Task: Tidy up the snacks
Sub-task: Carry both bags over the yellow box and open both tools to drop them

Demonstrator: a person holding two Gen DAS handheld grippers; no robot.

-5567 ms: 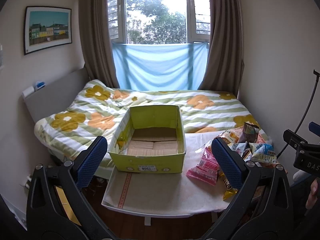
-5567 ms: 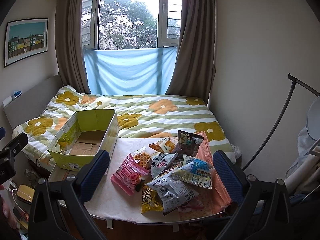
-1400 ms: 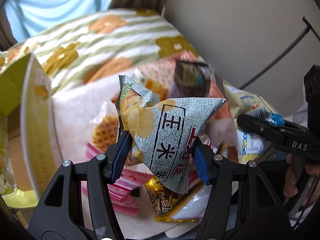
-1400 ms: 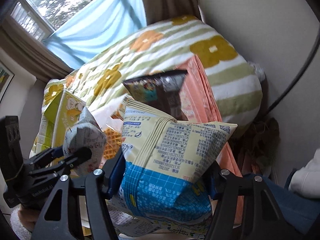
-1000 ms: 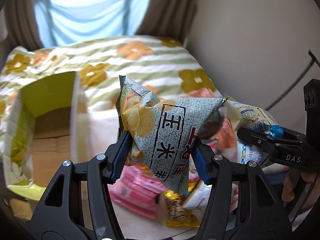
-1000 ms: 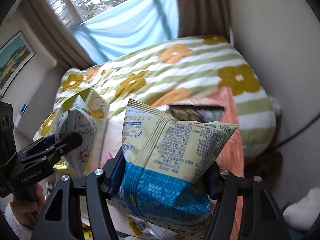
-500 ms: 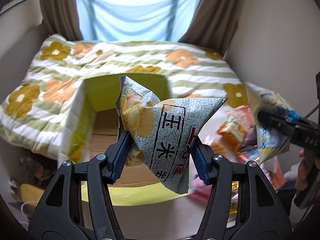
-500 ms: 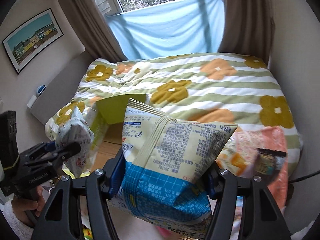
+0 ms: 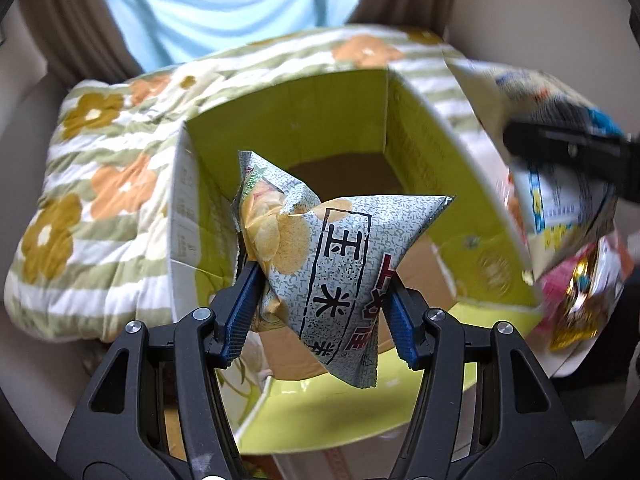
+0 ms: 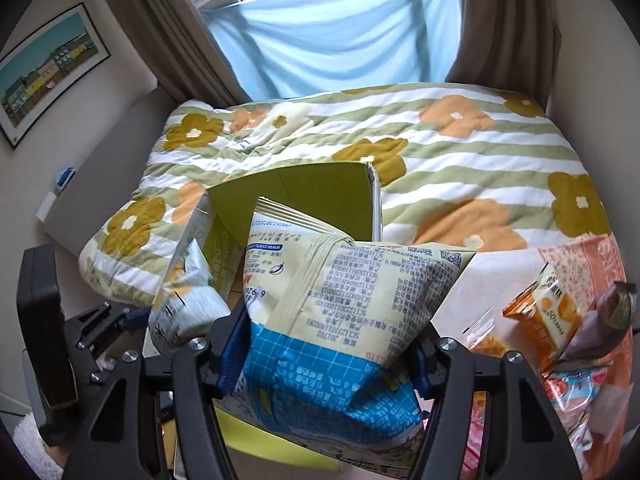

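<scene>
From the left wrist, the left gripper (image 9: 320, 300) is clamped on a grey speckled chip bag (image 9: 336, 272), held above the open green cardboard box (image 9: 304, 120); its brown floor shows bare beneath. At the right edge the other bag appears blurred.

From the right wrist, the right gripper (image 10: 328, 344) pinches a cream-and-blue snack bag (image 10: 340, 320) near the box's right wall. More snacks (image 10: 548, 316) lie on the table (image 10: 492, 280) to the right.

The grey chip bag (image 9: 332, 272) hides the box floor (image 9: 340, 172) partly; the right-hand snacks (image 9: 576, 304) are blurred.
</scene>
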